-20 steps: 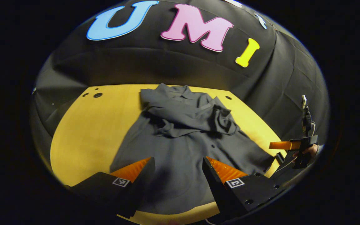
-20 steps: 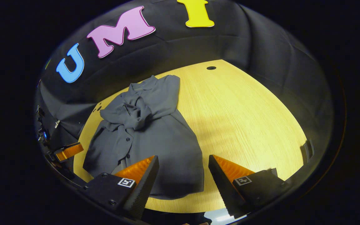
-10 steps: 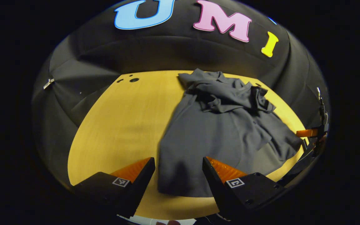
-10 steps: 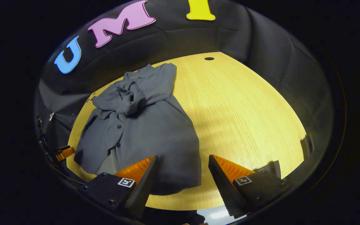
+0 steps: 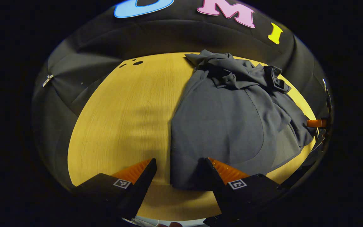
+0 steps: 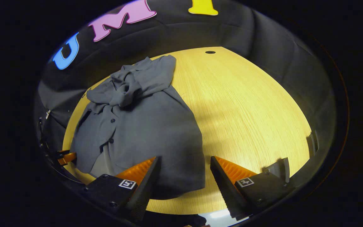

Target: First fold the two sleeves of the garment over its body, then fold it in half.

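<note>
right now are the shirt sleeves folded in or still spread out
Folded in. Both sleeves lie bunched across the chest of the shirt, none spread on the table. The body is still full length, not yet halved.

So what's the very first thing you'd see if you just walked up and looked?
The big grey shirt spread on the yellow table, its sleeves bunched in a crumpled heap near the collar at the far end. Then both grippers, left and right, open and poised over the shirt's near hem corners.
</note>
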The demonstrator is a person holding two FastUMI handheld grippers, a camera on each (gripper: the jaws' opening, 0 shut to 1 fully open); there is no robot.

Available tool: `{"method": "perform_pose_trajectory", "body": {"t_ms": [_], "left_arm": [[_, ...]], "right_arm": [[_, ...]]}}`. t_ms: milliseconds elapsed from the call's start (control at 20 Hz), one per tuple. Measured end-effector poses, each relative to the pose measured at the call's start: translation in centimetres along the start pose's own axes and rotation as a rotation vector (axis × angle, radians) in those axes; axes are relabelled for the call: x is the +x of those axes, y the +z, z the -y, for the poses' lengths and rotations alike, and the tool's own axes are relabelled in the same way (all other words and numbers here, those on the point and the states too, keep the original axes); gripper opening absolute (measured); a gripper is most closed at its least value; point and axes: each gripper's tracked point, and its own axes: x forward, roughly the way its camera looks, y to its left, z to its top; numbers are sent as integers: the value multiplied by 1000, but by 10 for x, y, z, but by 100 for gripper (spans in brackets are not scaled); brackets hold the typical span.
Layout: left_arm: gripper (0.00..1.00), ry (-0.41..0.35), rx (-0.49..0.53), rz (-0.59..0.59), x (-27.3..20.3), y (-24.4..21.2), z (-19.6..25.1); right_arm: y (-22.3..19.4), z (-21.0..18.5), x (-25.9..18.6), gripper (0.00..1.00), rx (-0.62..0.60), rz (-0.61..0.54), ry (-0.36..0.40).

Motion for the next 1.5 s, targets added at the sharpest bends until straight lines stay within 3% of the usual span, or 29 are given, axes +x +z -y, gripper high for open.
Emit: {"method": "perform_pose_trajectory", "body": {"t_ms": [50, 150, 250, 300, 400, 450, 500, 550, 650, 750, 1000, 1200, 1500], "left_arm": [[92, -9, 3, -11, 2, -2, 2], [98, -18, 0, -18, 4, -3, 4], [96, -37, 16, -21, 3, -1, 11], [94, -73, 49, -12, 5, 3, 22], [51, -115, 37, -11, 8, 8, 35], [29, -115, 15, -18, 9, 10, 33], [8, -111, -1, -34, 8, 9, 32], [6, -111, -4, -45, 4, 5, 34], [2, -133, 21, -63, -11, -6, 38], [6, -158, 3, -76, -30, -16, 38], [6, -168, -127, -147, -42, -13, 18], [6, -165, -116, -152, -46, -2, 22], [6, -176, -144, -48, -75, 38, 30]], "right_arm": [[-3, -2, 3, 99, -15, -10, -4], [-4, -4, 3, 99, -67, 3, -26], [-9, -6, 5, 99, -181, 6, -59], [-6, -19, 6, 98, -214, 18, -4], [-9, -40, 12, 45, -268, -19, 64], [-9, -39, 13, 19, -260, -52, 57], [-11, -39, 13, 16, -232, -92, 72], [-11, -38, 9, 8, -201, -105, 84], [-13, -37, 1, 6, -171, -108, 105], [-24, -41, -18, 6, -138, -112, 147], [-69, -19, -60, 6, -68, -137, 140], [-84, -19, -81, 6, -24, -135, 142], [-40, -31, -112, 6, 31, 5, 180]]}}
